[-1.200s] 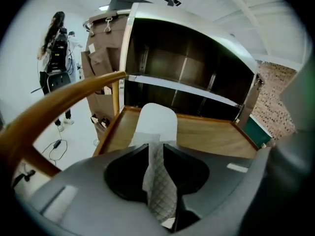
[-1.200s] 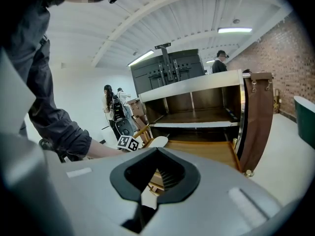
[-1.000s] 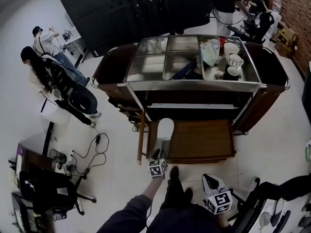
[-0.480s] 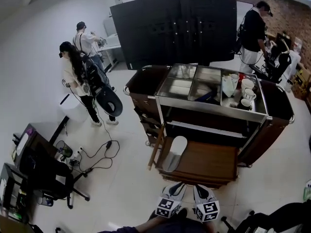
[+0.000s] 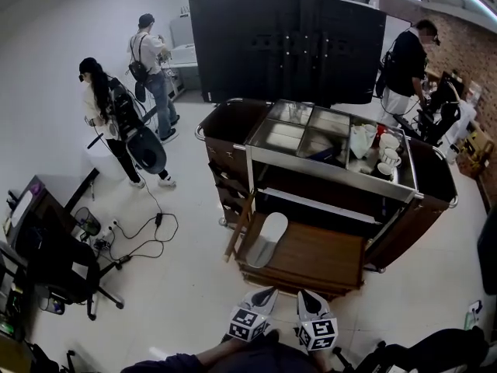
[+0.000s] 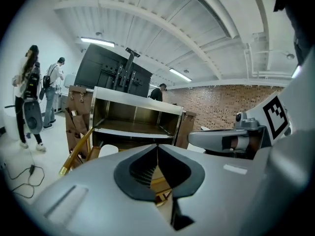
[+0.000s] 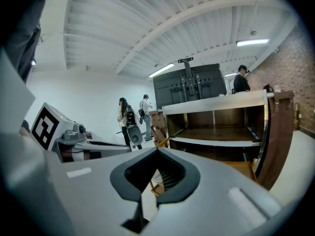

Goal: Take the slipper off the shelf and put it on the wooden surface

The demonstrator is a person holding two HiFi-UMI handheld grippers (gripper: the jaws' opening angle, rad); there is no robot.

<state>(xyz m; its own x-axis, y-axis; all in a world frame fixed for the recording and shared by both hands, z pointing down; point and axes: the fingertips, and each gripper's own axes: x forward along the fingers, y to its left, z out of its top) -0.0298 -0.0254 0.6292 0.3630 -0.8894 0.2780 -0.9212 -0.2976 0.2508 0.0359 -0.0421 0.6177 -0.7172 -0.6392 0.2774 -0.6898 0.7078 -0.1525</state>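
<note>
A white slipper (image 5: 266, 238) lies on the left end of the low wooden surface (image 5: 318, 259) in front of the cart; the left gripper view shows the slipper (image 6: 109, 150) beside a leaning wooden stick. My left gripper (image 5: 262, 295) hangs near my body, short of the wooden surface, with its jaws shut on nothing (image 6: 157, 146). Just to its right my right gripper (image 5: 304, 298) is also shut and empty (image 7: 157, 150). Both point toward the cart. The cart's open shelf (image 6: 133, 128) holds nothing that I can see.
The steel-topped cart (image 5: 326, 150) carries cups (image 5: 386, 155) and a bag at its right end. Two people (image 5: 116, 130) stand at the left and one person (image 5: 404, 61) at the back right. An office chair (image 5: 54, 263) and floor cables (image 5: 144, 231) lie left.
My left gripper has drawn back from the slipper toward my body and shut. The right gripper has come in beside it. The slipper stays on the wood. The head view has lifted.
</note>
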